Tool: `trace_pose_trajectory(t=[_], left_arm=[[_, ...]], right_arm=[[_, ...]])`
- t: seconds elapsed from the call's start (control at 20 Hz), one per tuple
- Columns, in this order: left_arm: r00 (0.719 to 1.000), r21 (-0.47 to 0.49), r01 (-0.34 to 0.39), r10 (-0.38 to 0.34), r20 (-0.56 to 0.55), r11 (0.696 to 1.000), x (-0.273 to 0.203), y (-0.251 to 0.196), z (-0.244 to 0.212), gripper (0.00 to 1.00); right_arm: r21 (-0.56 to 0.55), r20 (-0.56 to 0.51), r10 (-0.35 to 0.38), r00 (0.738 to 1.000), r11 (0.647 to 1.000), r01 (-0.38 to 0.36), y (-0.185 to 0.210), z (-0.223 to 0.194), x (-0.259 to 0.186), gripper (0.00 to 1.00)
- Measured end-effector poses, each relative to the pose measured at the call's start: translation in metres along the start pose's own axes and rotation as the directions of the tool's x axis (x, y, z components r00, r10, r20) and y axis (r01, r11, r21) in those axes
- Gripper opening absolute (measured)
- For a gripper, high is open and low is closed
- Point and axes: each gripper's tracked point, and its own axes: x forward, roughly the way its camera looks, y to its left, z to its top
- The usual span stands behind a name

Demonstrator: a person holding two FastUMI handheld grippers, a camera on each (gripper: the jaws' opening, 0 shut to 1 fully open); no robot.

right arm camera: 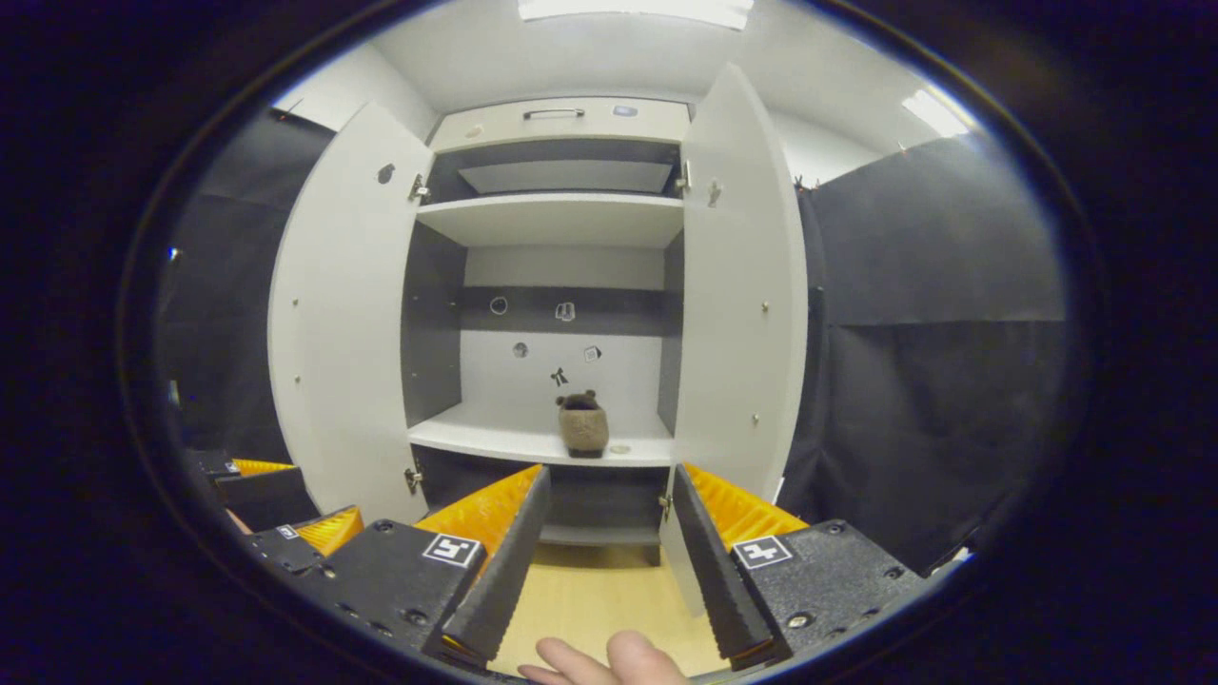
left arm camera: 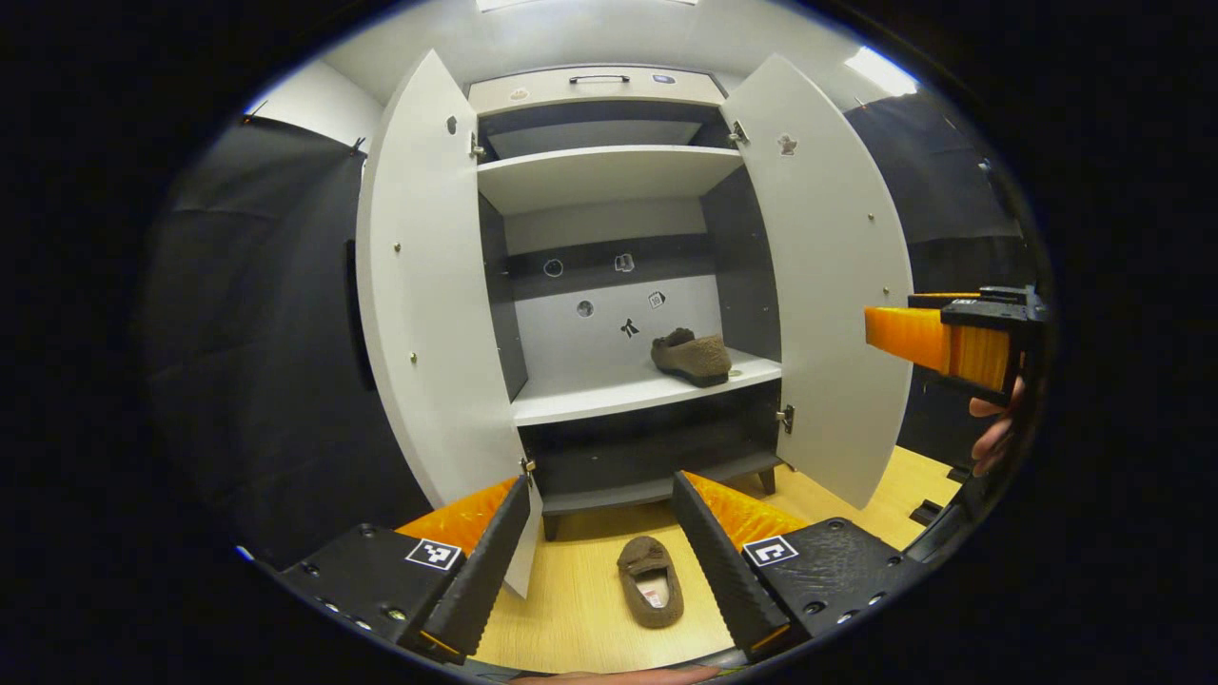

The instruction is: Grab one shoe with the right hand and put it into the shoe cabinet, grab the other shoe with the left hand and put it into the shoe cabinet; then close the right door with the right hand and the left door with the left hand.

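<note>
On wooden floor before cabinet, second shoe [left arm camera: 650, 593] lies between spread fingers of left gripper [left arm camera: 601, 561], empty, lined up for pickup; right gripper [right arm camera: 607, 561] released, empty; beyond, first shoe [left arm camera: 692, 357] already on cabinet shelf [left arm camera: 590, 398], both doors open.

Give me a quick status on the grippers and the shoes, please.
Left gripper open, empty. Right gripper open, empty. One shoe on cabinet shelf, other shoe on floor. Both doors open, path clear.
</note>
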Motion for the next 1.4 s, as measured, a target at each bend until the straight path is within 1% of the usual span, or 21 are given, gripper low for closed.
trace_pose_trajectory(t=[0.1,0.15,0.2,0.3,0.35,0.45,0.5,0.6,0.65,0.7,0.75,0.8,0.85,0.9,0.95,1.0,1.1,1.15,1.2,1.25,1.4], left_arm=[[1.0,-0.004,0.015,-0.015,-0.01,1.0,0.009,-0.01,-0.006,0.92],[0.999,-0.003,0.028,-0.028,-0.047,1.0,0.017,-0.017,-0.023,0.92],[0.994,0.0,0.035,-0.035,-0.105,0.999,0.025,-0.023,-0.047,0.92],[0.973,-0.007,0.03,-0.031,-0.228,1.0,0.043,-0.031,-0.108,0.92],[0.958,-0.011,0.022,-0.024,-0.286,1.0,0.055,-0.032,-0.138,0.92],[0.914,-0.006,-0.003,0.001,-0.406,1.0,0.08,-0.029,-0.201,0.92],[0.889,-0.024,-0.016,0.004,-0.458,1.0,0.096,-0.028,-0.234,0.92],[0.841,-0.072,-0.049,0.003,-0.541,0.996,0.119,-0.027,-0.28,0.92],[0.822,-0.089,-0.063,0.001,-0.569,0.994,0.129,-0.027,-0.297,0.92],[0.808,-0.104,-0.085,0.007,-0.59,0.991,0.14,-0.025,-0.312,0.92],[0.8,-0.12,-0.106,0.012,-0.6,0.987,0.15,-0.023,-0.322,0.92],[0.79,-0.143,-0.117,0.005,-0.613,0.983,0.159,-0.024,-0.332,0.91],[0.779,-0.172,-0.112,-0.021,-0.626,0.979,0.165,-0.027,-0.341,0.88],[0.77,-0.215,-0.079,-0.077,-0.634,0.973,0.169,-0.037,-0.35,0.84],[0.784,-0.245,-0.043,-0.119,-0.61,0.969,0.173,-0.046,-0.343,0.79],[0.773,-0.233,-0.044,-0.115,-0.624,0.971,0.179,-0.048,-0.349,0.59],[0.766,-0.171,-0.049,-0.073,-0.639,0.984,0.18,-0.045,-0.346,0.2],[0.756,-0.163,-0.054,-0.067,-0.651,0.985,0.18,-0.045,-0.345,0.0],[0.752,-0.161,-0.057,-0.064,-0.656,0.985,0.177,-0.046,-0.341,0.02],[0.755,-0.153,-0.062,-0.054,-0.653,0.986,0.177,-0.043,-0.34,0.02],[0.787,-0.158,-0.047,-0.061,-0.614,0.986,0.176,-0.042,-0.313,0.01]], right_arm=[[0.018,-0.013,0.016,1.0,1.0,-0.015,-0.001,0.004,0.007,0.83],[0.009,-0.028,0.025,0.999,1.0,-0.024,-0.003,0.002,0.011,0.83],[-0.009,-0.036,0.029,0.999,1.0,-0.029,-0.009,0.001,0.014,0.83],[-0.068,-0.043,0.023,0.999,0.997,-0.025,-0.011,-0.007,0.017,0.83],[-0.095,-0.05,0.023,0.998,0.995,-0.028,-0.012,-0.01,0.015,0.83],[-0.14,-0.106,0.046,0.993,0.988,-0.061,-0.01,-0.027,0.01,0.83],[-0.153,-0.149,0.066,0.987,0.984,-0.089,-0.022,-0.031,0.01,0.83],[-0.189,-0.208,0.074,0.975,0.975,-0.115,-0.026,-0.044,0.004,0.86],[-0.217,-0.23,0.059,0.971,0.97,-0.111,-0.03,-0.049,0.004,0.89],[-0.247,-0.258,0.043,0.965,0.963,-0.108,-0.034,-0.055,0.004,0.86],[-0.261,-0.276,0.035,0.961,0.959,-0.11,-0.035,-0.056,0.002,0.86],[-0.262,-0.281,0.037,0.959,0.958,-0.114,-0.033,-0.055,0.001,0.86],[-0.263,-0.279,0.041,0.959,0.958,-0.117,-0.031,-0.053,0.001,0.86],[-0.266,-0.275,0.047,0.96,0.956,-0.123,-0.028,-0.052,0.001,0.86],[-0.264,-0.275,0.057,0.96,0.955,-0.132,-0.023,-0.052,0.001,0.86],[-0.255,-0.282,0.072,0.957,0.956,-0.148,-0.018,-0.056,0.0,0.86],[-0.225,-0.334,0.123,0.935,0.952,-0.205,-0.003,-0.069,-0.003,0.86],[-0.222,-0.35,0.132,0.927,0.95,-0.219,0.0,-0.073,-0.004,0.86],[-0.224,-0.352,0.129,0.927,0.95,-0.217,-0.001,-0.072,-0.004,0.86],[-0.22,-0.345,0.129,0.93,0.952,-0.213,-0.001,-0.068,-0.004,0.86],[-0.223,-0.327,0.107,0.939,0.957,-0.187,-0.008,-0.065,-0.004,0.86]])
